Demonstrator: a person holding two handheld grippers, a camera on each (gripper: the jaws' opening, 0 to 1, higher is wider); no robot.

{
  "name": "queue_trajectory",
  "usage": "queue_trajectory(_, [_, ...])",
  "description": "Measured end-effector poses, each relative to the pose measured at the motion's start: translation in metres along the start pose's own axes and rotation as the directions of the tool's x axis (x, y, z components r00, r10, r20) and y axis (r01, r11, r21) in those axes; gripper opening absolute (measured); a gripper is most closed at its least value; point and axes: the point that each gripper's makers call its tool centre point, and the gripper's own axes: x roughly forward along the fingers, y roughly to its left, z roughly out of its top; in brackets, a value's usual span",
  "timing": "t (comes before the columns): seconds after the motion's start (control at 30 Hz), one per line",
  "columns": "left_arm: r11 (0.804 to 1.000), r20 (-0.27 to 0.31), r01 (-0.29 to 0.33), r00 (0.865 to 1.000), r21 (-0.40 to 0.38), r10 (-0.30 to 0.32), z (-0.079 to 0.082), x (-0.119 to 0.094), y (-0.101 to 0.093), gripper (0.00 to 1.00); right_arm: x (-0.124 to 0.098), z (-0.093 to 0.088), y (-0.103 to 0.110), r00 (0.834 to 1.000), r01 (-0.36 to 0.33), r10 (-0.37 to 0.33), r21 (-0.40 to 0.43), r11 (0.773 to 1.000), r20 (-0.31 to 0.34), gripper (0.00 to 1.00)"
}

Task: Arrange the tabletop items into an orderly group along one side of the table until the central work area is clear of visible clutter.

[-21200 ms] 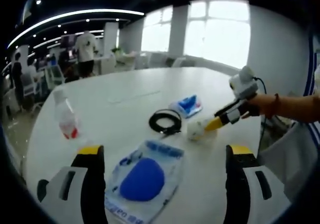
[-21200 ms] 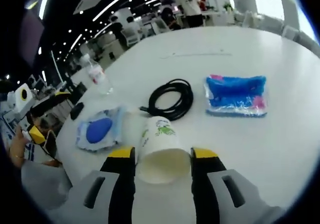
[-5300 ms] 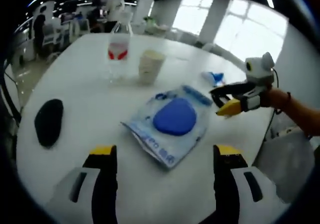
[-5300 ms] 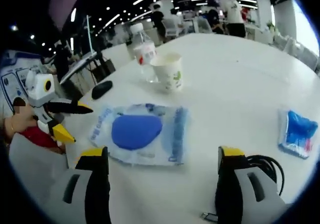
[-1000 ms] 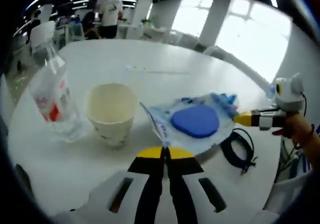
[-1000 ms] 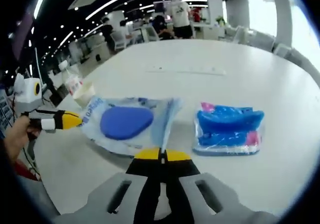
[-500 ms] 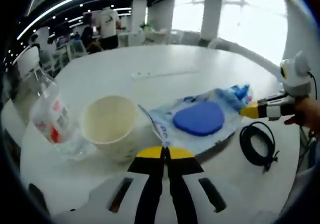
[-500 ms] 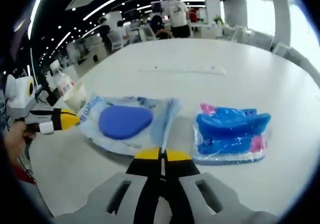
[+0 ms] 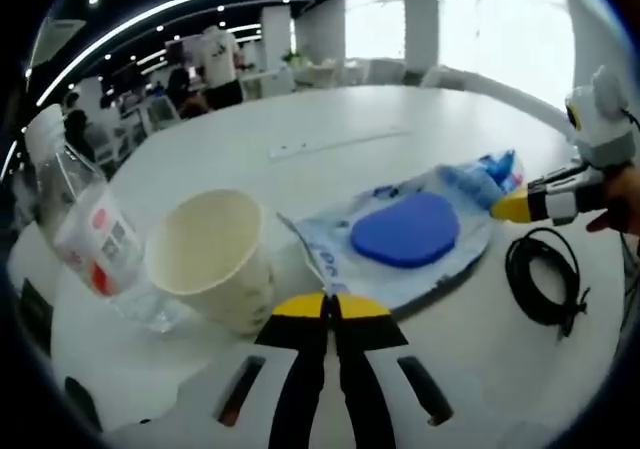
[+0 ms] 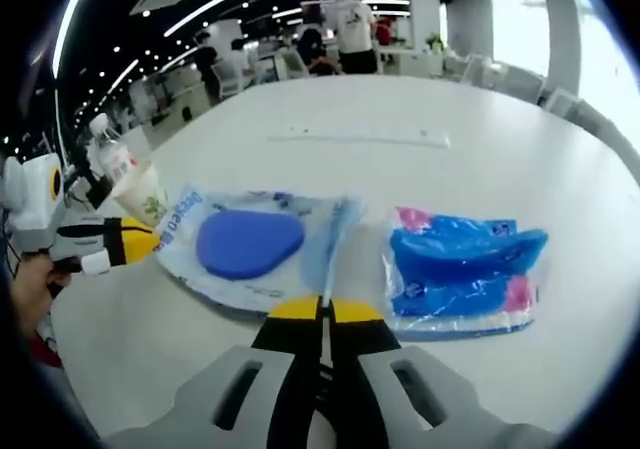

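A clear bag holding a blue pad lies on the white table. My left gripper is shut on its near corner, beside a paper cup and a water bottle. Across the bag, the right gripper pinches the opposite edge. In the right gripper view, my right gripper is shut on the bag, and the left gripper holds its far end. A blue packet lies just right of the bag. A black cable coil rests near the right gripper.
The cup and the bottle stand together near the table's edge. A flat strip lies further out on the table. People and chairs are in the room beyond.
Since the earliest frames the cup has come to stand beside the bottle, and both grippers have shut on the bag's ends. Over the last second the views only drift slightly.
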Motion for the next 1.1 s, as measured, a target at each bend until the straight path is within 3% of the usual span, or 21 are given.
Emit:
queue_trajectory(0.47, [0.998, -0.007, -0.050, 0.999, 0.042, 0.051, -0.005, 0.000, 0.002, 0.03, 0.002, -0.005, -0.003, 0.999, 0.033, -0.033, -0.031, 0.999, -0.019, 0.06])
queue_trajectory(0.7, [0.996, -0.014, -0.086, 0.996, 0.038, 0.087, -0.003, -0.006, 0.010, 0.18, -0.005, -0.005, -0.002, 0.998, 0.062, -0.063, -0.066, 0.996, -0.021, 0.11])
queue_trajectory(0.93, [0.995, -0.007, -0.091, 0.996, 0.032, 0.091, 0.002, -0.023, 0.011, 0.20, -0.017, 0.002, 0.003, 0.996, 0.090, -0.090, -0.127, 0.988, 0.005, 0.18])
queue_trajectory(1.0, [0.996, -0.008, -0.089, 0.996, 0.026, 0.089, 0.002, -0.026, 0.011, 0.19, -0.017, 0.001, 0.000, 0.995, 0.094, -0.096, -0.148, 0.985, -0.003, 0.15])
queue_trajectory(1.07, [0.996, -0.014, -0.084, 0.996, 0.020, 0.084, 0.000, -0.026, 0.010, 0.20, -0.015, -0.003, -0.002, 0.994, 0.103, -0.107, -0.163, 0.981, -0.019, 0.04])
queue_trajectory(1.1, [0.997, -0.019, -0.072, 0.997, 0.011, 0.073, -0.002, -0.026, 0.008, 0.20, -0.014, -0.004, -0.002, 0.994, 0.100, -0.105, -0.175, 0.979, -0.022, 0.05])
